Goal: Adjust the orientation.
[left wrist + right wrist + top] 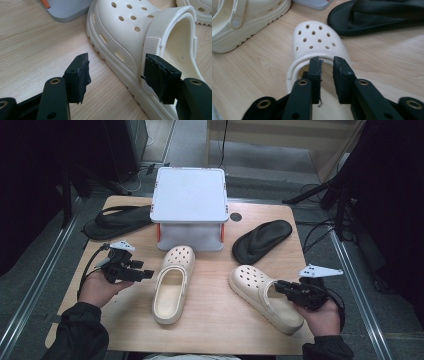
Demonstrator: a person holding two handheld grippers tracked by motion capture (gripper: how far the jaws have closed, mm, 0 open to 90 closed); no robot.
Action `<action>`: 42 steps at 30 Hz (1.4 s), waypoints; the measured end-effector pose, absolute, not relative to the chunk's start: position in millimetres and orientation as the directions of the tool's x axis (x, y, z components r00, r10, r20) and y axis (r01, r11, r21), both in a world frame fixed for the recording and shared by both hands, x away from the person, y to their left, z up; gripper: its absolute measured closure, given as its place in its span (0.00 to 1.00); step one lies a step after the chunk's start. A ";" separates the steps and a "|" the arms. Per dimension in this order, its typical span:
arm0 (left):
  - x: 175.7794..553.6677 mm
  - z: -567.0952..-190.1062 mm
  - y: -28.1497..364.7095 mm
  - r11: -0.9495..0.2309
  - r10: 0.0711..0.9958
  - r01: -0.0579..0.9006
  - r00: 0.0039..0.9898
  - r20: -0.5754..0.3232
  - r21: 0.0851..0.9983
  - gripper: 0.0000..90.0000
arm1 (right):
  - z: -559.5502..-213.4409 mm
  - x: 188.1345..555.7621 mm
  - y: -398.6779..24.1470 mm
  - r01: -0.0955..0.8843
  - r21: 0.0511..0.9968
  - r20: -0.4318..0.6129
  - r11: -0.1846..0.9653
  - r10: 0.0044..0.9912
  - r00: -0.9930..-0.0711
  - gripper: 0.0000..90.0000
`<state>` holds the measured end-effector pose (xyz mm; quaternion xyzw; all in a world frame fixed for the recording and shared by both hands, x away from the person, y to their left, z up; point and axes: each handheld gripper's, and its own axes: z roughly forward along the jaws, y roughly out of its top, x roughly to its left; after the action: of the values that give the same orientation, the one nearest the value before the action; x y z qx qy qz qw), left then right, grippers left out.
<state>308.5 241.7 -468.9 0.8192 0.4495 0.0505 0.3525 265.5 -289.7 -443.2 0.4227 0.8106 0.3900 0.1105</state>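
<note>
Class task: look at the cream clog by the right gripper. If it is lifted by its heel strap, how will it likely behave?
The cream clog looks like moulded foam, so probably light. Its thin strap would likely flex, letting the toe droop. The flat ridged sole suggests it won't roll.

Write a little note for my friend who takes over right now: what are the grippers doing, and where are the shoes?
Left gripper: open, jaws astride the side wall of the left cream clog, not pressing.
Right gripper: slightly open, jaws over the heel opening of the right cream clog, nothing clamped.
Both clogs lie on the table, in front of the grey box. One black flip-flop lies right of the box, the other left.
Done: neither clog lifted.
Left: probably grip the clogs and move them.
</note>
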 end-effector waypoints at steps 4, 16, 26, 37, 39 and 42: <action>308.5 -468.8 242.2 -0.347 0.772 0.702 0.591 -0.235 0.622 0.42 | -447.2 271.6 -302.9 0.593 0.728 0.119 0.344 0.788 -0.603 0.66; 308.8 -469.1 241.2 -0.346 0.775 0.700 0.589 -0.231 0.625 0.42 | -472.5 289.6 -305.0 0.628 0.672 0.131 0.392 0.772 -0.622 0.58; 309.5 -469.8 239.8 -0.344 0.774 0.705 0.587 -0.239 0.620 0.43 | -483.5 306.1 -290.7 0.633 0.651 0.144 0.419 0.750 -0.646 0.69; 309.7 -469.9 240.1 -0.341 0.774 0.707 0.586 -0.242 0.620 0.43 | -477.2 302.2 -287.7 0.628 0.665 0.142 0.404 0.757 -0.638 0.85; 309.5 -469.7 240.0 -0.339 0.774 0.706 0.585 -0.242 0.621 0.43 | -472.2 301.3 -283.7 0.638 0.671 0.156 0.378 0.770 -0.619 0.85; 309.5 -469.5 239.5 -0.335 0.775 0.707 0.583 -0.245 0.623 0.43 | -468.7 300.4 -279.9 0.630 0.681 0.149 0.373 0.772 -0.618 0.85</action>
<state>309.5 239.5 -469.5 0.8156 0.4541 0.0477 0.3554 300.4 -279.9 -468.7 0.4259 0.8229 0.3631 0.0973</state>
